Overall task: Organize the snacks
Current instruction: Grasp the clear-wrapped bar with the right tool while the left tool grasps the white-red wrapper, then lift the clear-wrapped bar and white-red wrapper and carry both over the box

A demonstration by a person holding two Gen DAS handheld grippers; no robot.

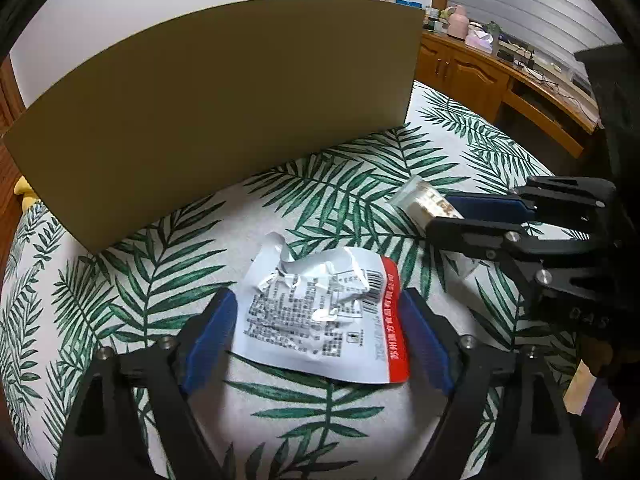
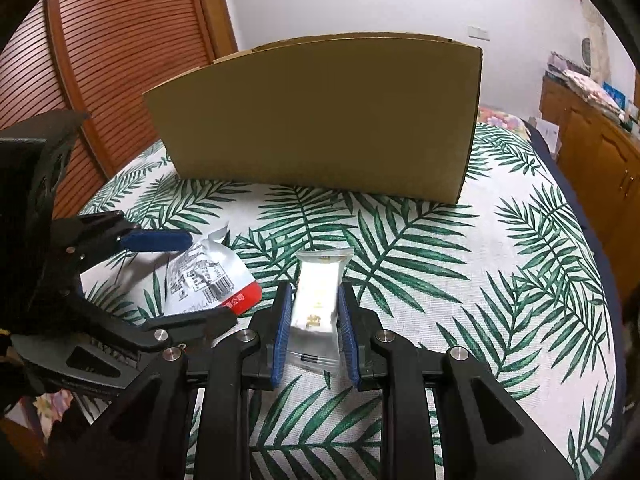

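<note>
A crumpled white snack packet with a red edge (image 1: 326, 312) lies on the palm-leaf cloth (image 1: 320, 420). My left gripper (image 1: 320, 320) is open, its blue pads either side of the packet, not pressing it. It also shows in the right wrist view (image 2: 212, 276). A small white wrapped snack (image 2: 318, 308) sits between the blue pads of my right gripper (image 2: 314, 300), which is shut on it. In the left wrist view that snack (image 1: 426, 200) sticks out of the right gripper (image 1: 452, 212). A brown cardboard box (image 2: 320, 120) stands upright behind both.
The box's wall (image 1: 224, 108) fills the back left. The leaf-print surface (image 2: 500, 280) extends to the right. A wooden cabinet with clutter (image 1: 500, 64) stands far right. A wooden slatted door (image 2: 112, 60) is at the left.
</note>
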